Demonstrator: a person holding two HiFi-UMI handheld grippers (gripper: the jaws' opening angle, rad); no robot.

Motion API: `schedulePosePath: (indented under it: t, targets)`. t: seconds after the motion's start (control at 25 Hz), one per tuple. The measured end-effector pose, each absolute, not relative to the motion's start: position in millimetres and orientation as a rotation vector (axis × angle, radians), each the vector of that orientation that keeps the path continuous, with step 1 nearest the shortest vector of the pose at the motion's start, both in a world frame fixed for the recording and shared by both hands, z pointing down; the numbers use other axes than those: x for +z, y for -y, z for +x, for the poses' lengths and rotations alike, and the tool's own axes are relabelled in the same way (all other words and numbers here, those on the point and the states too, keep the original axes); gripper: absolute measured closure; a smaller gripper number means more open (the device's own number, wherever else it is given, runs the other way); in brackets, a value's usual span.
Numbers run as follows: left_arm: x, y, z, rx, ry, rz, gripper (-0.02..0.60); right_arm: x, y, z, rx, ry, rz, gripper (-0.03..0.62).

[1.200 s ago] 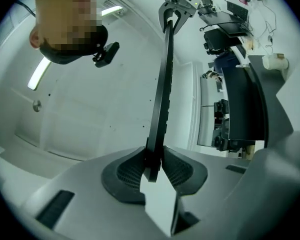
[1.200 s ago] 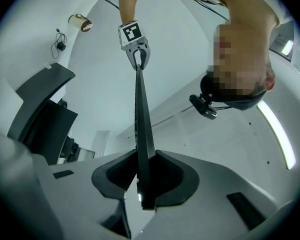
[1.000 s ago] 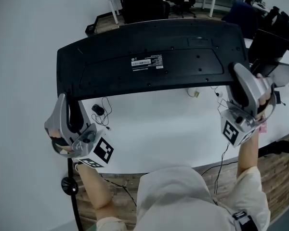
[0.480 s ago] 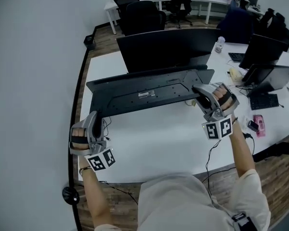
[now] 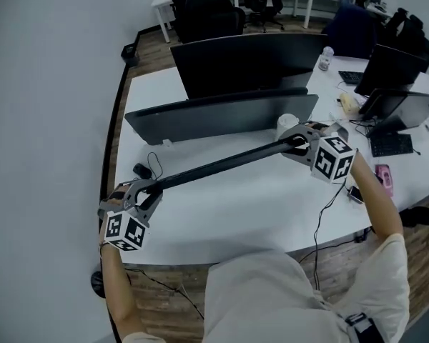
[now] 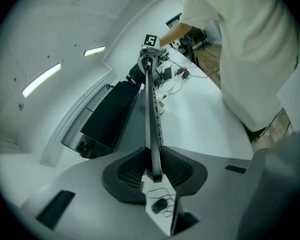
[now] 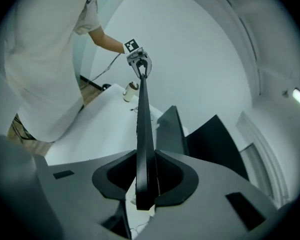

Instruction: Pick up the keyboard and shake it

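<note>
Both ends of the keyboard (image 5: 222,164) are pinched edge-on by the left gripper (image 5: 147,189) and right gripper (image 5: 295,143), so one could be shaken loose.

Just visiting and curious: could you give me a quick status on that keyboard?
Left gripper shut on keyboard left end, right gripper shut on right end. Keyboard edge-on above desk. Monitor close behind.

Slim black keyboard (image 5: 222,164), edge-on, aloft over the white desk (image 5: 257,202)
</note>
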State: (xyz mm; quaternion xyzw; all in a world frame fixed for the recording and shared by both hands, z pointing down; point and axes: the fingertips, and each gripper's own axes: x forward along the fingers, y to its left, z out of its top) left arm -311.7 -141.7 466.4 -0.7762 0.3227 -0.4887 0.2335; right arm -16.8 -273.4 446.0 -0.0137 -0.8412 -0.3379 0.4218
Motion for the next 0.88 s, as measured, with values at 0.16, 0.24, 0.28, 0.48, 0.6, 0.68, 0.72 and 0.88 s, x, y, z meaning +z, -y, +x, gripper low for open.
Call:
schedulePosePath:
  t: [0.16,0.24,0.28,0.48,0.6,0.68,0.72,0.88]
  targets:
    - [494,123,-312,-1.343,-0.781,-2.398,0.476,457,259,-14,-0.626,2.136,-0.268,0.476]
    - [495,115,-308,-1.27,-0.742,-2.577,0.476,462,249,-10,-0.476,2.153,-0.376,0.476]
    - [492,112,-305,-1.217,-0.719,-2.673,0.477,464,245,-8,-0.393,2.16,-0.429,0.477]
    - [496,104,-301,-0.962,-0.649,-3.085,0.479,481,231,1,0.013,2.166,-0.654,0.476]
    - [498,105,-302,-0.644,-0.691,-3.292,0.479,487,230,4,0.259,2.227,-0.714,0.476]
    - [495,113,-310,-0.327,-0.827,-3.359,0.48,488,237,2,0.403,2.317,-0.703,0.476]
    - [495,117,-314,-0.172,-0.906,-3.363,0.48,488,241,-1,0.465,2.372,-0.687,0.477]
    - [518,126,-326,0.348,-1.142,-3.376,0.479,495,261,-8,0.686,2.547,-0.606,0.476]
